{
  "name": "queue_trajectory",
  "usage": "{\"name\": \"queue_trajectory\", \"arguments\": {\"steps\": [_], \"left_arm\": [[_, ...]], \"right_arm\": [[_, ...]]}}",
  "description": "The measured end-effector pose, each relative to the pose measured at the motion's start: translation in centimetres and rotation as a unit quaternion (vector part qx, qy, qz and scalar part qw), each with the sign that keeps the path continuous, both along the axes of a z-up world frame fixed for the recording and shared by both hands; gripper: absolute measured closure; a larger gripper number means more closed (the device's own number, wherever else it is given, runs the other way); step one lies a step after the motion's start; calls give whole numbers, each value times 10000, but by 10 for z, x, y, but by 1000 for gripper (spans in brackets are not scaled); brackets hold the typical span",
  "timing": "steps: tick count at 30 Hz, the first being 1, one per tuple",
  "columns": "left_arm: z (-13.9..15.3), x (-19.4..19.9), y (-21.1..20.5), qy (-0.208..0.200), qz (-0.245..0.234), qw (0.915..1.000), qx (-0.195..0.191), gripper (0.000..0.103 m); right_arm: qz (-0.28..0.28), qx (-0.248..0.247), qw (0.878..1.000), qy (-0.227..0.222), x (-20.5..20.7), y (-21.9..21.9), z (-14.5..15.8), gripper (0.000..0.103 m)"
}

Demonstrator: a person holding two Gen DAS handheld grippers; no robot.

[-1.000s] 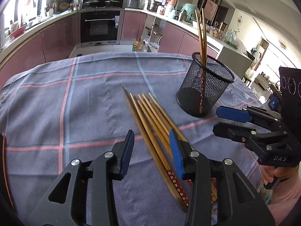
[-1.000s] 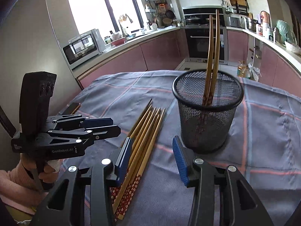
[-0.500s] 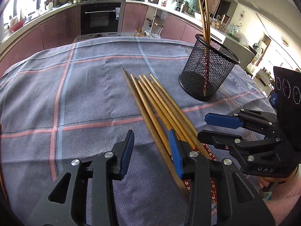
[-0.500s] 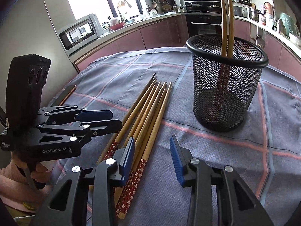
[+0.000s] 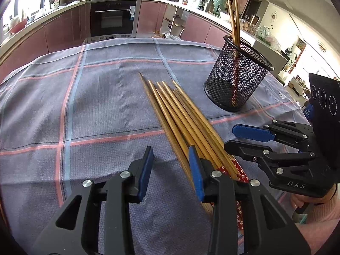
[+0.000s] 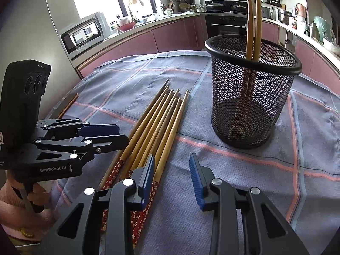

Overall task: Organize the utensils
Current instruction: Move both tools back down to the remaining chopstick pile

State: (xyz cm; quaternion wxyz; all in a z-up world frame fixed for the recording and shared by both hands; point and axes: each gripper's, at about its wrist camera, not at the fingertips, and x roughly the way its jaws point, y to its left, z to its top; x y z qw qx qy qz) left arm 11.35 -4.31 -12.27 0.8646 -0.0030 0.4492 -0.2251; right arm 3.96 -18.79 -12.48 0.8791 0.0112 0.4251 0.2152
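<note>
Several wooden chopsticks (image 5: 180, 114) (image 6: 157, 123) with red flowered handle ends lie side by side on the checked cloth. A black mesh cup (image 5: 235, 78) (image 6: 250, 106) stands upright beyond them with two chopsticks (image 5: 233, 17) (image 6: 252, 17) leaning in it. My left gripper (image 5: 170, 155) (image 6: 122, 135) hovers at the bundle's left side, jaws closing; its right finger overlaps the outermost stick. My right gripper (image 6: 171, 159) (image 5: 230, 137) hovers at the bundle's right side, jaws closing; the outermost stick runs between its fingers near the left finger. Neither pair of pads presses on a stick.
The blue-grey cloth (image 5: 95, 110) covers the whole table and drops off at the far edge. A thin dark object (image 6: 68, 104) lies at the table's left edge. Kitchen counters, an oven and a microwave (image 6: 85, 31) stand beyond the table. A hand (image 6: 36, 193) holds each gripper handle.
Both grippers have come lower and nearer the handle ends of the chopsticks. Both pairs of jaws have narrowed a little. The chopsticks and cup have stayed in place.
</note>
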Motion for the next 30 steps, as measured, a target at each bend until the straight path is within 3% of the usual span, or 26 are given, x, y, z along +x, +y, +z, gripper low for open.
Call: {"name": "queue_trajectory", "arguments": {"steps": [18, 30], "left_arm": [[-1, 10, -6, -32, -82, 9997, 232, 74], [-1, 13, -9, -65, -62, 9994, 338, 84]], "right_arm": [[-105, -362, 9993, -69, 7, 5, -4, 74], [-148, -331, 9993, -82, 12, 6, -4, 75]]}}
